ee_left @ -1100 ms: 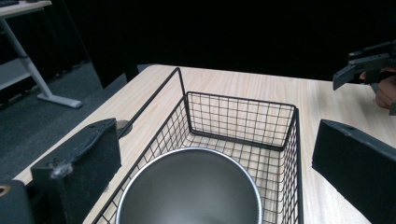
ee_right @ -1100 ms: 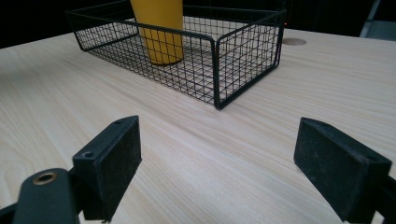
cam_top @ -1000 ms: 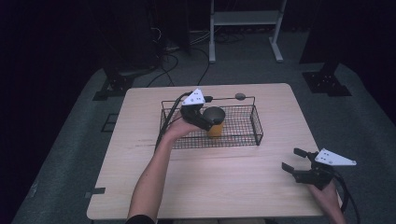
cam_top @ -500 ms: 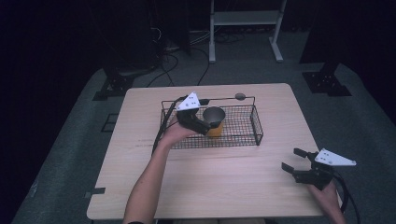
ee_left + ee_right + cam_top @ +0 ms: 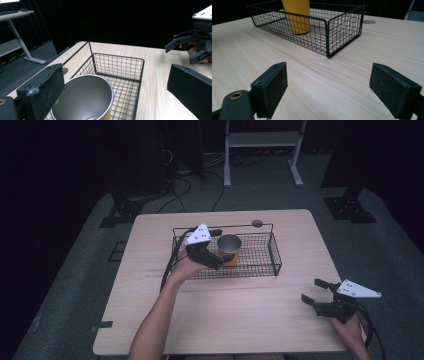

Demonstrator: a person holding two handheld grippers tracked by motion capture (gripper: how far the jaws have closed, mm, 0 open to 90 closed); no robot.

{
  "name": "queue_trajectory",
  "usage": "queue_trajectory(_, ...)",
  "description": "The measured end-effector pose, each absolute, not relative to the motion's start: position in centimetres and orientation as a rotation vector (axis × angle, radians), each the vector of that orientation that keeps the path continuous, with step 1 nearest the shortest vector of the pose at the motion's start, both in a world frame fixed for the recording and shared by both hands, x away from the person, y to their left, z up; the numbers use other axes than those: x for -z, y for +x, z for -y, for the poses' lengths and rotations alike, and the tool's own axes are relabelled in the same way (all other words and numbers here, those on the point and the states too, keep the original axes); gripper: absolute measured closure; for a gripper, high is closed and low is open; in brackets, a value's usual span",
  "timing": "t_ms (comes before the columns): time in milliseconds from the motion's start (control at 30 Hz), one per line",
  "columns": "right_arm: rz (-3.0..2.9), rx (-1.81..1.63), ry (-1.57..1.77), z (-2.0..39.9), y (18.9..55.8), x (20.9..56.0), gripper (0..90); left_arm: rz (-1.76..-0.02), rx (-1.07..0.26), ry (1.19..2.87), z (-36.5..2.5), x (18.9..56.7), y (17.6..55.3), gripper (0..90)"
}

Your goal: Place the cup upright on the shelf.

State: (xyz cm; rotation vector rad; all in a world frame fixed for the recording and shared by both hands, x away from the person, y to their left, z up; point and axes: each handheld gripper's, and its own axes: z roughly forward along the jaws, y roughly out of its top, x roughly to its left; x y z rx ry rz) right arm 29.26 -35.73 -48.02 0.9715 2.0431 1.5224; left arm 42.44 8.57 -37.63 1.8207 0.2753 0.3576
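I am holding my left gripper over the near edge of the wire basket, its jaws spread wide and gripping nothing. Just ahead of it and slightly below, the yellow cup with the steel inside is standing upright in the basket; in the left gripper view the cup is sitting beside the left jaw, not between the pads. I am keeping my right gripper low over the table, well apart from the basket, jaws open and empty.
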Motion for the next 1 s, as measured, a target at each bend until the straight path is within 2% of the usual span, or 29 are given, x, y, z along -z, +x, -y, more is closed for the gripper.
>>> queue_trajectory(1000,-2.045,-1.522,0.973,35.7,29.2,48.0,13.9,-0.269,-0.358,1.762,-9.7,38.1,39.1,0.5)
